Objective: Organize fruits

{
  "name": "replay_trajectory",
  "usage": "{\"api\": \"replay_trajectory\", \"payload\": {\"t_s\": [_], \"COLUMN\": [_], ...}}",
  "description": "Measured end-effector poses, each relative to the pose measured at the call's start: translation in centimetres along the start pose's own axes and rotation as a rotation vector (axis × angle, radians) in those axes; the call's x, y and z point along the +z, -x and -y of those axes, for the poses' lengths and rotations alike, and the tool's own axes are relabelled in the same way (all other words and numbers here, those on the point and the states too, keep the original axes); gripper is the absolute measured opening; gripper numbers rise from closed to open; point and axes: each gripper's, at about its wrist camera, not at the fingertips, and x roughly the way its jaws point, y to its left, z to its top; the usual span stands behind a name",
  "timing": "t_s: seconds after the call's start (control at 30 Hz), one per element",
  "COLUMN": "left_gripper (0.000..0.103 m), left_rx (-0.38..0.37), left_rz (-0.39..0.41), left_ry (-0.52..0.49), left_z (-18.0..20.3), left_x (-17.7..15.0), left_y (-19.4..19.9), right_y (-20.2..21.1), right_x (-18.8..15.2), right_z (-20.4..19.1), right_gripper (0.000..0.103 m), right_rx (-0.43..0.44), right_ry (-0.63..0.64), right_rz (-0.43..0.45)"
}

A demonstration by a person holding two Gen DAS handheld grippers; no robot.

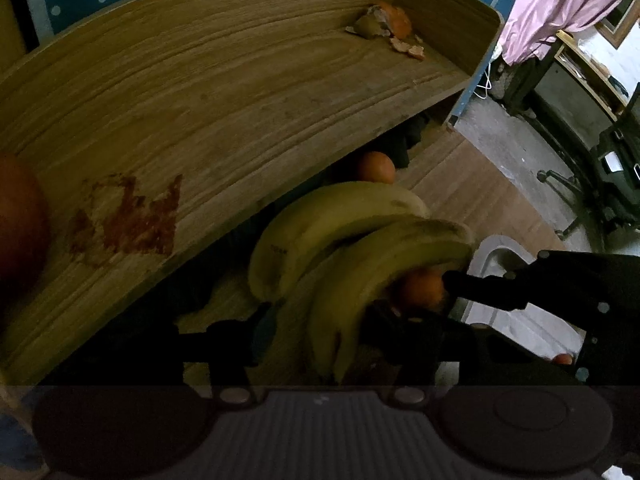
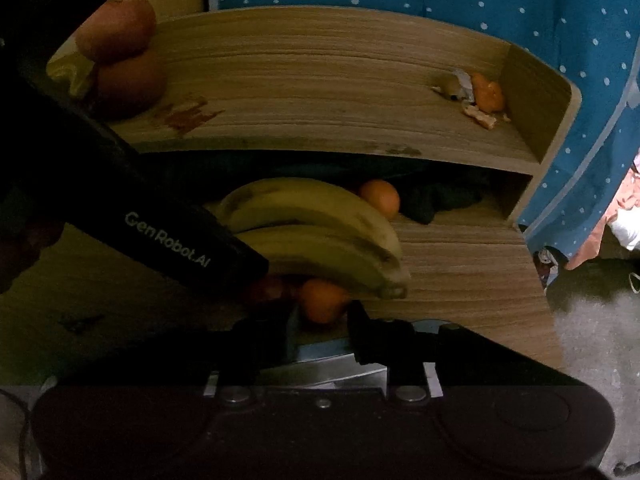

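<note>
The left tool grips the soft, bruise-prone bananas mid-bunch, while the right tool clasps a firm orange.

Wooden shelf – reddish stain – against blue dotted cloth.

left claw: black fingers, round screws | right claw: black body, white "GenRobot.AI" lettering on the other
</note>
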Motion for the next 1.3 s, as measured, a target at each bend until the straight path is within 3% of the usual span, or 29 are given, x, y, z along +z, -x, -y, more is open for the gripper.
{"api": "replay_trajectory", "payload": {"t_s": [0.13,0.27,0.37,0.43,0.53,0.83,1.3], "left_gripper": [0.056,0.057,0.049,0.036,0.033,0.03,0.035], "left_rx": [0.006,0.004,-0.003,-0.026,-0.018,-0.022,0.015], "left_rz": [0.011,0.012,0.01,0.007,0.005,-0.022,-0.015], "left_ry": [-0.025,-0.031,-0.039,-0.026,-0.029,-0.015,-0.086], "left_z": [0.3,0.3,0.3,0.3,0.4,-0.2,0.3], "left_x": [0.0,0.3,0.2,0.0,-0.5,-2.1,-0.3], "left_y": [0.0,-0.2,0.0,0.2,0.4,1.2,0.1], "right_y": [-0.3,-0.6,-0.6,-0.6,-0.5,0.1,-0.6], "right_x": [0.2,0.2,0.1,0.0,0.0,-0.2,0.3], "right_z": [0.1,0.5,0.6,0.5,0.5,-0.4,0.5], "right_gripper": [0.035,0.035,0.029,0.029,0.029,0.029,0.031], "right_rx": [0.001,0.01,0.037,0.034,0.036,0.047,0.077], "right_ry": [0.0,-0.001,-0.003,0.008,0.006,0.02,-0.028], "right_rz": [0.0,0.003,0.003,0.005,0.003,0.003,0.012]}}
